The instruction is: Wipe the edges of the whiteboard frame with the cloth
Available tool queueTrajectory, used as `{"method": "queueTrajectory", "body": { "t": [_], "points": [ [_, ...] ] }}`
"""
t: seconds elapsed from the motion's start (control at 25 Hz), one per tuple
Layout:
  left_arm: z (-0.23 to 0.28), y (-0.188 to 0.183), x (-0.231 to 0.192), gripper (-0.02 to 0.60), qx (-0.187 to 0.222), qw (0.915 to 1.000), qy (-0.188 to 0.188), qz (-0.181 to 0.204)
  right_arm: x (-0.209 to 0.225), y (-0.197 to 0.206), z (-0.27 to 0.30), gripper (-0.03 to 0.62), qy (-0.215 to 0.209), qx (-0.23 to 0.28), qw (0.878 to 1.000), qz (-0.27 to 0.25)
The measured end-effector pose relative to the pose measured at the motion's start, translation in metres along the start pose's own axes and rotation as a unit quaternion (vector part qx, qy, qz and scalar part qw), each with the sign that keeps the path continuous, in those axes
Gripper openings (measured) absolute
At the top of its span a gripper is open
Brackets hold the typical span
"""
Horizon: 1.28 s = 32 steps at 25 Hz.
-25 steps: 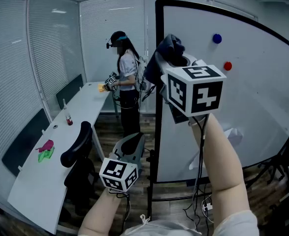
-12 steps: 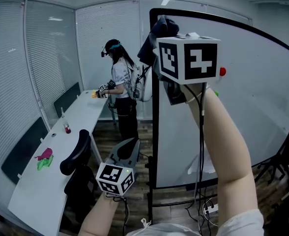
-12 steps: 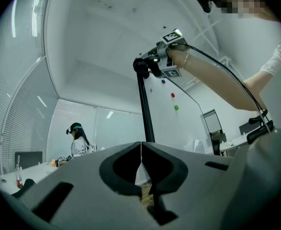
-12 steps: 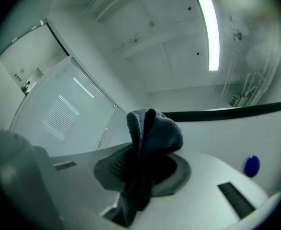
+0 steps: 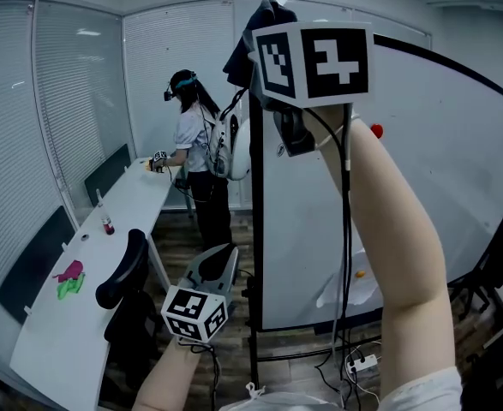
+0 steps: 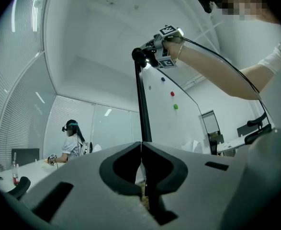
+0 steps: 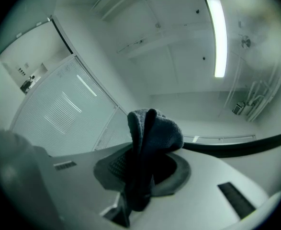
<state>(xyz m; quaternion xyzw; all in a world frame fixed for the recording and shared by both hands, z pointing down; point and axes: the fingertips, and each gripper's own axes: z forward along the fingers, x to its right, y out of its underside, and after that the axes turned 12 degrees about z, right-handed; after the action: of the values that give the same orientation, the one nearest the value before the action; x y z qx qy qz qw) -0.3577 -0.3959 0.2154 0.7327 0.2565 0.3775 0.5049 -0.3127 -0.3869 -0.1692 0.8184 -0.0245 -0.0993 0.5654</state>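
Note:
The whiteboard (image 5: 422, 187) stands upright in a black frame (image 5: 255, 229). My right gripper (image 5: 268, 26) is raised to the frame's top left corner and is shut on a dark cloth (image 5: 248, 39), which sits against that corner. In the right gripper view the cloth (image 7: 151, 138) bulges out from between the jaws, with the black frame (image 7: 236, 148) just beyond it. My left gripper (image 5: 219, 262) hangs low beside the frame's left post, shut and holding nothing. In the left gripper view the post (image 6: 141, 104) rises to the cloth (image 6: 139, 55).
Another person (image 5: 191, 157) stands at the far end of a long white table (image 5: 88, 315) on the left. A black chair (image 5: 121, 274) is pushed up to it. Pink and green items (image 5: 67, 279) lie on the table. Cables (image 5: 354, 362) trail on the floor under the board.
My right gripper has carried the cloth up the frame's left edge to the top corner. The left gripper has stayed low and shut.

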Motion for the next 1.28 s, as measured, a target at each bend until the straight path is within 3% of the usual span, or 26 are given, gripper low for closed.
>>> {"method": "queueTrajectory", "body": {
  "t": [0.32,0.56,1.0,1.28],
  "points": [
    [0.022,-0.009,0.032,0.018,-0.006,0.9989,-0.038,0.026,0.054,-0.026,-0.021,0.069,-0.004,0.035,0.999,0.004],
    [0.044,-0.007,0.058,0.018,-0.003,0.9997,-0.025,0.008,0.074,-0.030,-0.030,0.069,-0.013,0.038,0.999,-0.002],
    [0.108,-0.021,0.147,0.018,-0.018,0.9998,-0.012,0.000,0.197,-0.050,-0.092,0.069,0.003,0.058,0.998,0.024],
    [0.170,-0.026,0.237,0.018,-0.023,0.9997,-0.007,-0.008,0.290,-0.053,-0.147,0.069,0.004,0.070,0.997,0.029]
  ]
}}
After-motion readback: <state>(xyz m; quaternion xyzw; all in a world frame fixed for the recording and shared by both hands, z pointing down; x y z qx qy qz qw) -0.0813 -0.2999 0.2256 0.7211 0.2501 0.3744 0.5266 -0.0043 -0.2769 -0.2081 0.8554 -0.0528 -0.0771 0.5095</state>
